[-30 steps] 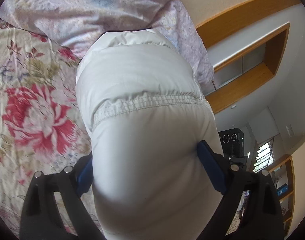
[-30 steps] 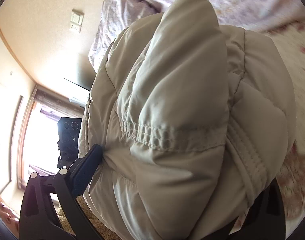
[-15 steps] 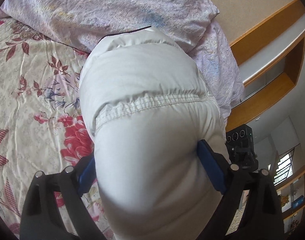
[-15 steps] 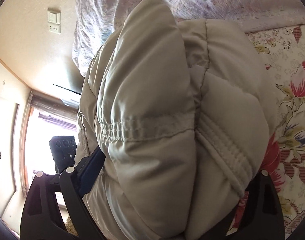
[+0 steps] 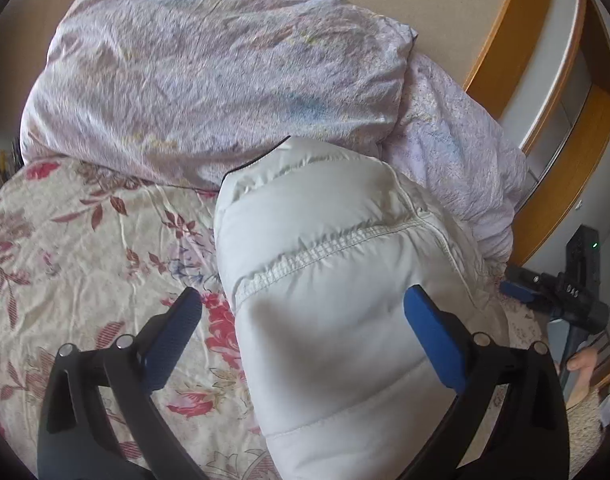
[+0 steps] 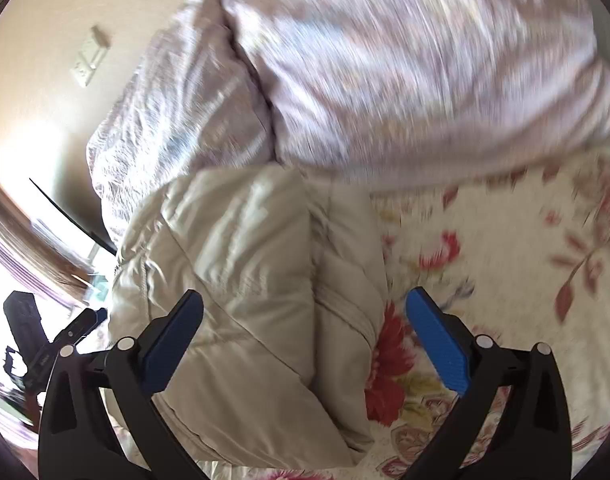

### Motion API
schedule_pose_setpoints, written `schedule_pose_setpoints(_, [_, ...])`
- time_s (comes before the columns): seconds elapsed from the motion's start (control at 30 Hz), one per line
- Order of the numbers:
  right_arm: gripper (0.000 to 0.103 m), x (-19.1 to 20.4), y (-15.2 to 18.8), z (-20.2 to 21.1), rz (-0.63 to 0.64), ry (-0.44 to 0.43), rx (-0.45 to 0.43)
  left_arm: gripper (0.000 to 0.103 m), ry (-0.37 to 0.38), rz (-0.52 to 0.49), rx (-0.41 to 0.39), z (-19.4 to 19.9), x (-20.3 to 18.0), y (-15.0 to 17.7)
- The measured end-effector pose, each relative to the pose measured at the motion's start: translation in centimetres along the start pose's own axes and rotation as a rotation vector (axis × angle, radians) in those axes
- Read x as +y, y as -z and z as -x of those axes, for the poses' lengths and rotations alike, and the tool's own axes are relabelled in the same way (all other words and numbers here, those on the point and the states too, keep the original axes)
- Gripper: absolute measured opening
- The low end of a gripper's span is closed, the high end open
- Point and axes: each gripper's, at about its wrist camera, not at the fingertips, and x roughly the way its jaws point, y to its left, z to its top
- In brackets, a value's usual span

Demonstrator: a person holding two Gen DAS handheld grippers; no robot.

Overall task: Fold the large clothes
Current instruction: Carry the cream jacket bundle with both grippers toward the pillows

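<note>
A pale puffy jacket (image 5: 337, 280), folded into a thick bundle, lies on the floral bedsheet (image 5: 85, 248) against the lilac bedding. My left gripper (image 5: 303, 292) straddles it with its jaws opening. Its left pad (image 5: 177, 332) stands clear of the fabric and its right pad (image 5: 433, 336) is beside the jacket's flank. In the blurred right wrist view the same jacket (image 6: 241, 280) lies under my right gripper (image 6: 305, 293), which is open with both pads off the cloth. That right gripper (image 5: 517, 290) also shows at the left wrist view's right edge.
A heap of lilac bedding (image 5: 225, 80) fills the bed's far end against the wall. A wood-trimmed wall niche (image 5: 565, 80) is at right, with a person's hand (image 5: 581, 372) below it. A wall switch (image 6: 89, 60) and a bright window (image 6: 9, 240) are at left.
Both grippers have let go of the jacket bundle. It now rests on the bed, and both grippers have drawn back and tilted down over it with jaws apart.
</note>
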Motion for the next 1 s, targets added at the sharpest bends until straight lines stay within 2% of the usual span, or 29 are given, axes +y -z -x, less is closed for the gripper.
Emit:
schedule_pose_setpoints(0.07, [0.094,2.5,0.1,0.5,0.068,0.033,-0.043,0.101,-0.054,-0.061,0.008,0.1,-1.5,0.0])
schedule_pose_setpoints(0.17, [0.074,4.2,-0.4,-0.3,0.162,0.074,-0.054,0.101,-0.129,-0.125,0.020,-0.8,-3.4,0.0])
schedule_pose_setpoints(0.2, [0.066,4.9,-0.6,-0.7,0.193,0.092,-0.057,0.101,-0.143,-0.133,0.022,-1.2,-3.7,-0.1])
schedule_pose_setpoints(0.3, [0.052,6.3,-1.5,-2.5,0.250,0.128,-0.072,0.101,-0.152,-0.135,0.016,-1.7,-4.0,-0.3])
schedule_pose_setpoints(0.47, [0.050,6.4,-1.5,-4.2,0.306,0.233,-0.149,0.101,-0.156,-0.137,0.008,-2.8,-3.7,-0.6])
schedule_pose_setpoints(0.57, [0.050,5.5,-1.2,-5.9,0.310,0.297,-0.120,0.101,-0.134,-0.139,0.002,-3.6,-3.8,-0.2])
schedule_pose_setpoints(0.7, [0.050,3.7,-1.1,-7.2,0.260,0.282,-0.089,0.101,-0.126,-0.135,0.003,-4.8,-4.0,-0.1])
schedule_pose_setpoints(1.0, [0.052,2.4,-1.2,-9.6,0.259,0.297,-0.071,0.101,-0.162,-0.148,-0.006,-6.6,-4.1,-0.1])
